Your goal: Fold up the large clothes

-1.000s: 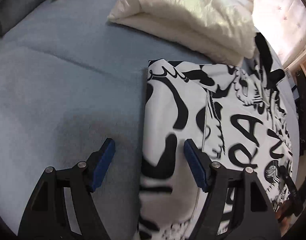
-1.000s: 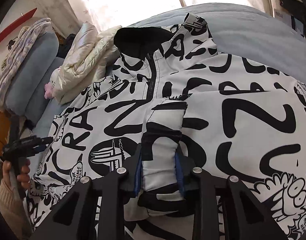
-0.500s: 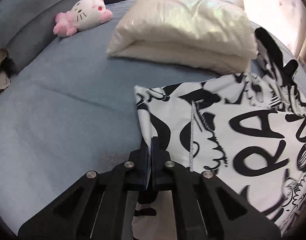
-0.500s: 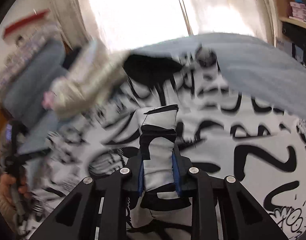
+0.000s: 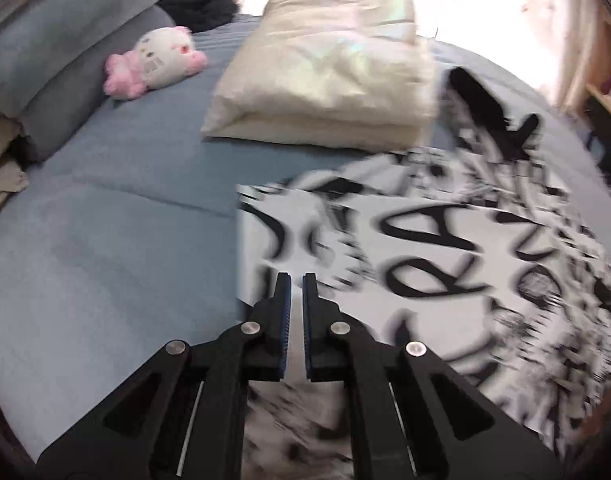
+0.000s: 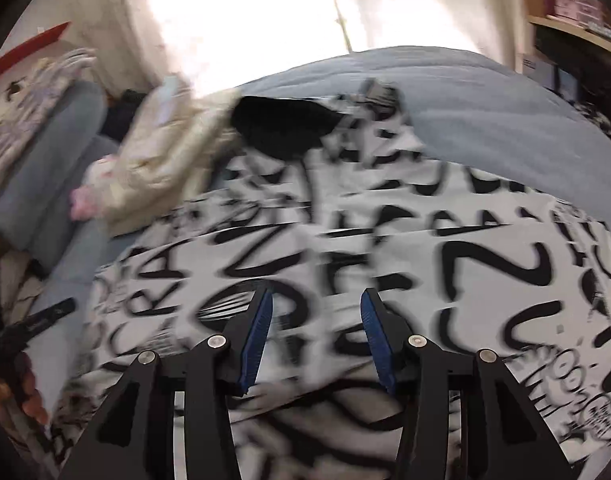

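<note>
Centrally, the white jacket with black lettering [image 6: 425,240] covers the blue bedspread [image 5: 105,220]. Right gripper [image 6: 316,304]: jaws apart, empty. Left gripper [image 5: 296,282]: narrow gap between the jaws; grip indeterminate.

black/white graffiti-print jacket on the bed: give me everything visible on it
The jacket is white fabric covered in bold black lettering and doodles, with a black-lined collar or hood opening at its far end. It lies spread flat on the blue bed cover, its top edge beside a folded cream garment. The right gripper hovers open above it; the left gripper sits nearly closed at its left edge, grip unclear through blur.
</note>
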`<state>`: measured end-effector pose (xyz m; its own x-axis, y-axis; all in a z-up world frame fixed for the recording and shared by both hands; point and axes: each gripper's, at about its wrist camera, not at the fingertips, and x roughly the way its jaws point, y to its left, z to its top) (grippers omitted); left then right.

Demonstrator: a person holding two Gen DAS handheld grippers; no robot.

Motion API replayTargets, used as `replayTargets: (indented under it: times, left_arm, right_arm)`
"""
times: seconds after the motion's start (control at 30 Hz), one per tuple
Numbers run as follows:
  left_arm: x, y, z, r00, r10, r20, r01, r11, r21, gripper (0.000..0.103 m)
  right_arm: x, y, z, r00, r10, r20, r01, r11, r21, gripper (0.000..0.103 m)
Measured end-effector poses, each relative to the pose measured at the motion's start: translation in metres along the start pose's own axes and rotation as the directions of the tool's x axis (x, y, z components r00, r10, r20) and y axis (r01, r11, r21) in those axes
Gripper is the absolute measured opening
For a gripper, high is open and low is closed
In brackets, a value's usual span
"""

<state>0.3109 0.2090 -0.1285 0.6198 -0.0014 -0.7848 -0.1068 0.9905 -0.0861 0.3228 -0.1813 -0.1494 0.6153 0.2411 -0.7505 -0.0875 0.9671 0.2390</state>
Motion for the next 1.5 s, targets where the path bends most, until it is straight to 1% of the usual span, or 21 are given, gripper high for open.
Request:
replayTargets:
  times: [0.13,0.17,0.23,0.3,0.4,0.43,0.47,0.5,0.53,0.6,0.63,0.73,0.77,0.8,0.9,1.03,1.1,1.17,1.27,1.43,1.5]
  left_arm:
    - [-0.009,-0.030,-0.030,0.997,-0.066,-0.037,0.065,0.997,-0.036,0.002]
    - [-0.005,-0.036,-0.040,0.996,-0.068,-0.049,0.066,0.997,-0.041,0.002]
    - [0.004,-0.042,-0.054,0.996,-0.033,-0.085,0.030,0.999,-0.040,0.002]
    - [0.018,-0.034,-0.067,0.993,0.033,-0.114,-0.039,0.998,-0.056,0.002]
    - [0.021,-0.011,-0.072,0.994,-0.013,-0.106,-0.001,0.991,-0.131,0.001]
    - [0.019,-0.005,-0.071,0.994,-0.019,-0.110,0.003,0.988,-0.151,0.001]
    - [0.017,0.000,-0.070,0.994,-0.015,-0.111,-0.003,0.987,-0.160,0.001]
    - [0.014,0.004,-0.070,0.994,-0.021,-0.111,0.003,0.987,-0.160,0.001]
    - [0.011,0.006,-0.070,0.993,-0.036,-0.116,0.017,0.987,-0.161,0.001]
    - [0.003,0.011,-0.071,0.991,-0.061,-0.122,0.041,0.986,-0.161,0.001]
    - [-0.003,0.013,-0.071,0.990,-0.068,-0.121,0.048,0.986,-0.158,0.001]
    - [-0.023,0.020,-0.068,0.992,-0.081,-0.101,0.067,0.988,-0.138,0.001]
    - [-0.031,0.021,-0.068,0.993,-0.077,-0.093,0.064,0.990,-0.128,0.001]
    - [-0.043,0.020,-0.069,0.995,-0.053,-0.081,0.045,0.994,-0.104,0.001]
    - [-0.075,0.020,-0.074,0.999,-0.008,-0.041,0.006,0.999,-0.054,0.002]
    - [-0.116,0.035,-0.077,1.000,-0.001,-0.014,0.000,0.997,-0.072,0.002]
    - [-0.135,0.046,-0.082,1.000,0.004,0.002,-0.004,0.996,-0.090,0.002]
    - [-0.154,0.056,-0.089,1.000,0.011,0.017,-0.009,0.995,-0.103,0.002]
    - [-0.176,0.067,-0.103,1.000,0.013,0.020,-0.010,0.994,-0.105,0.003]
    - [-0.200,0.080,-0.131,1.000,0.003,0.007,-0.003,0.997,-0.081,0.004]
    - [-0.208,0.085,-0.143,1.000,-0.020,0.001,0.020,0.996,-0.083,0.012]
  right_arm:
    - [0.015,0.043,-0.012,0.992,0.106,-0.070,-0.109,0.993,-0.037,0.047]
    - [0.022,0.052,-0.018,0.988,0.117,-0.097,-0.122,0.991,-0.052,0.047]
    - [0.033,0.061,-0.027,0.984,0.101,-0.143,-0.113,0.990,-0.079,0.047]
    - [0.040,0.052,-0.034,0.985,0.049,-0.167,-0.064,0.994,-0.088,0.047]
    - [0.035,0.013,-0.030,0.990,-0.036,-0.135,0.034,0.999,-0.017,0.047]
    - [0.030,0.000,-0.027,0.991,-0.034,-0.128,0.035,0.999,0.011,0.047]
    - [0.024,-0.013,-0.026,0.992,-0.002,-0.128,0.007,0.999,0.041,0.043]
    - [0.018,-0.025,-0.026,0.990,0.048,-0.130,-0.038,0.996,0.078,0.043]
    - [0.009,-0.033,-0.027,0.989,0.069,-0.130,-0.055,0.993,0.106,0.043]
    - [-0.012,-0.042,-0.031,0.992,0.003,-0.124,0.012,0.992,0.124,0.045]
    - [-0.019,-0.046,-0.033,0.993,-0.001,-0.118,0.017,0.991,0.132,0.047]
    - [-0.048,-0.058,-0.040,0.994,0.044,-0.102,-0.026,0.985,0.171,0.047]
    - [-0.058,-0.061,-0.043,0.995,0.047,-0.093,-0.030,0.984,0.174,0.047]
    - [-0.065,-0.061,-0.046,0.993,0.083,-0.090,-0.067,0.985,0.159,0.047]
    - [-0.095,-0.065,-0.056,0.993,0.094,-0.067,-0.083,0.985,0.152,0.047]
    - [-0.139,-0.068,-0.069,0.992,0.120,-0.032,-0.113,0.979,0.170,0.048]
    - [-0.158,-0.068,-0.073,0.992,0.123,-0.010,-0.119,0.979,0.164,0.049]
    - [-0.182,-0.068,-0.079,0.992,0.122,0.018,-0.123,0.981,0.153,0.056]
    - [-0.213,-0.067,-0.085,0.991,0.121,0.064,-0.129,0.981,0.142,0.061]
    - [-0.260,-0.066,-0.102,0.988,0.115,0.102,-0.126,0.986,0.110,0.062]
    - [-0.274,-0.067,-0.109,0.988,0.116,0.106,-0.127,0.987,0.103,0.063]
